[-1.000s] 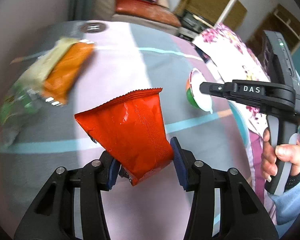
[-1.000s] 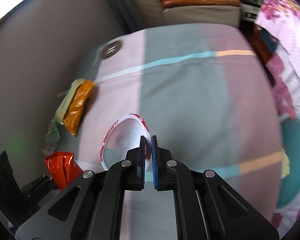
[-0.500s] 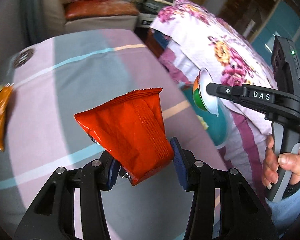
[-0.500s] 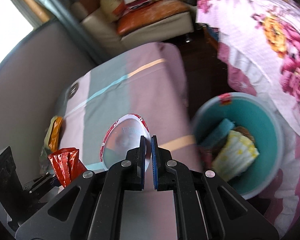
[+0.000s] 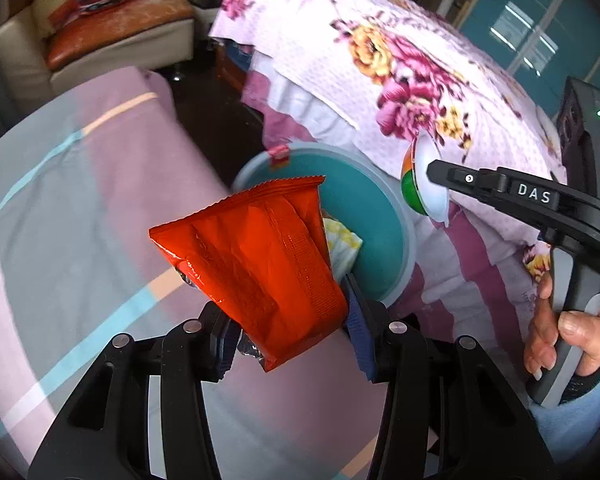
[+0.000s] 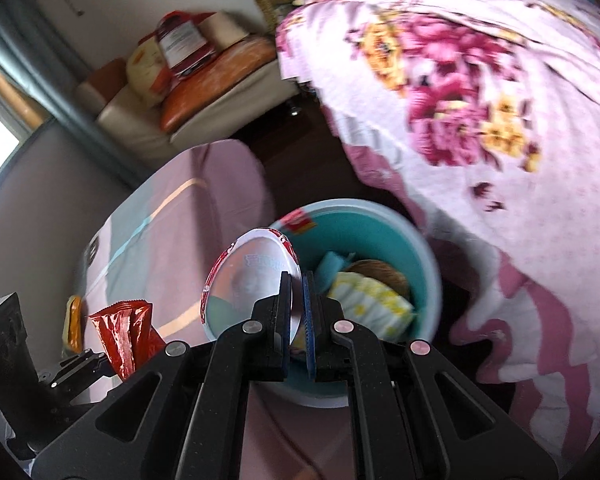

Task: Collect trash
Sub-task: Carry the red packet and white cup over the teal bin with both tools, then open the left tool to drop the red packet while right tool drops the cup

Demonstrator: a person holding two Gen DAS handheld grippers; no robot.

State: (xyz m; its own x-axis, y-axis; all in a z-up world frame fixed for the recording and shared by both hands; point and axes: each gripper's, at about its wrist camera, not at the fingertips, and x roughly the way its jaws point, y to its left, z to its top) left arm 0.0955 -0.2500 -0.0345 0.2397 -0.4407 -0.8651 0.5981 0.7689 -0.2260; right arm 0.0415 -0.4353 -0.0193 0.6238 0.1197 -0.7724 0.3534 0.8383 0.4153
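My left gripper (image 5: 290, 326) is shut on a red snack wrapper (image 5: 256, 264), which stands up between its blue pads. A round teal bin (image 5: 380, 216) sits on the floor just beyond the wrapper and holds yellow-white paper. My right gripper (image 6: 298, 296) is shut on the rim of a white plastic cup lid (image 6: 244, 276) with a red edge, held over the near rim of the bin (image 6: 384, 220). In the left wrist view the right gripper (image 5: 434, 172) shows at the right with the lid (image 5: 422, 180), a hand on its handle. The wrapper (image 6: 124, 332) shows at the lower left of the right wrist view.
A bed with a pink and grey striped sheet (image 5: 72, 184) lies to the left. A pink floral quilt (image 5: 412, 64) rises behind and right of the bin. A cream sofa with an orange cushion (image 5: 112, 28) stands at the back. An orange packet (image 6: 74, 320) lies on the striped bed.
Both grippers have swung right from over the striped bed to the teal bin, each keeping its load. The orange and green packets have left the left wrist view.
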